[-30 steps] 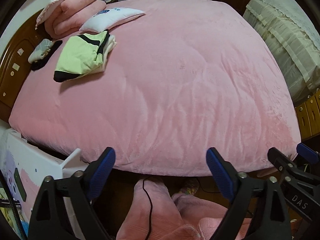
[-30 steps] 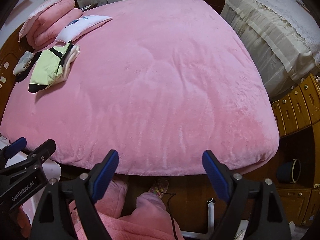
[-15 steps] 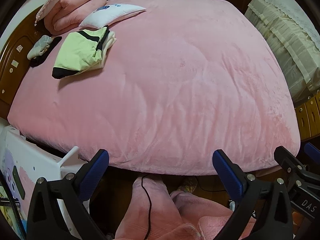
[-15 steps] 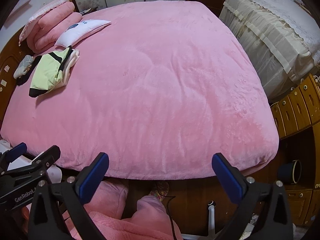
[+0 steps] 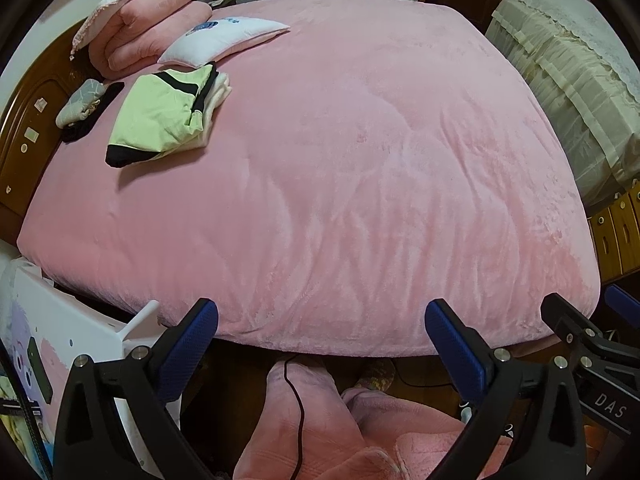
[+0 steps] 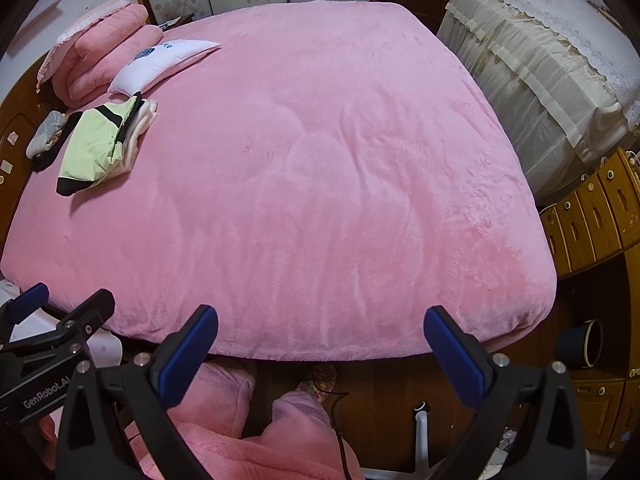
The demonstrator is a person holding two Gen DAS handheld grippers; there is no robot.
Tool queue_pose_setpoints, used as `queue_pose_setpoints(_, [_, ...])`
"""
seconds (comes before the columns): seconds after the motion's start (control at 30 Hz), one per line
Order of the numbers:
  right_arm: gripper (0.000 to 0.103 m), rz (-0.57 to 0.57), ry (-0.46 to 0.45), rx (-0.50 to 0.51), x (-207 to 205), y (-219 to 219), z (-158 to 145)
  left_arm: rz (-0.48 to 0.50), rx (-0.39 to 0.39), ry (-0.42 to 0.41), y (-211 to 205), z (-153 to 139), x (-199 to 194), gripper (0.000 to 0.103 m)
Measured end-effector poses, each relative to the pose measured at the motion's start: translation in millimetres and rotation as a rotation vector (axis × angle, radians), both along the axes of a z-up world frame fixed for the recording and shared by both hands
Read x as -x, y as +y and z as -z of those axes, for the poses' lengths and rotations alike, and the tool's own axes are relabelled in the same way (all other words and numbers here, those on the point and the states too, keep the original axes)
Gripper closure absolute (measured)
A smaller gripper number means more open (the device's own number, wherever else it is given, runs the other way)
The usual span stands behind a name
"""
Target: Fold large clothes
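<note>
A: Where are the clothes?

B: A folded pile [image 5: 164, 118] lies on the far left of the bed [image 5: 340, 168], green top with black trim uppermost, a pale piece under it. It sits just near of the white pillow [image 5: 220, 40] and beside a small grey and black bundle [image 5: 82, 104] at the headboard.

A: And against the jaws?

B: Well apart. Both grippers hang off the near edge of the bed, over the floor and the person's pink-clad legs [image 5: 316, 412]. The left gripper [image 5: 320, 340] has its jaws spread wide, nothing between them. The right gripper [image 6: 320, 344] is the same: jaws spread, empty.

A: Is the pile ahead of either one?

B: No. From both views it lies far and to the left of the jaws, with bare pink blanket between. The right gripper sits just right of the left one.
</note>
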State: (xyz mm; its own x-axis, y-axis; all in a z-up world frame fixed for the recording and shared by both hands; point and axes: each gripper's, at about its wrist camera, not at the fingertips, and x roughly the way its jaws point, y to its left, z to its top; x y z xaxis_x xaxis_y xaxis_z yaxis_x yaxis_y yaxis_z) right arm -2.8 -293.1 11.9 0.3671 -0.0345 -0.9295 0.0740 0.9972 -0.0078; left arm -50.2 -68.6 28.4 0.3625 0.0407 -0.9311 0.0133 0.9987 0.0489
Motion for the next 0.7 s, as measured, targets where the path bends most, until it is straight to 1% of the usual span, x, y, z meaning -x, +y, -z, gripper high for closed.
queue_pose_setpoints(0.3, [0.0, 0.005, -0.018, 0.003, 3.2, -0.5, -2.1, -0.001, 0.003, -0.024, -5.7, -5.3, 2.7, 0.001])
queue_pose_setpoints(0.7, [0.0, 0.003, -0.029, 0.006, 0.7, -4.3, -4.9, 0.014, -0.012, -0.026, -8.9, -6.3, 0.5, 0.001])
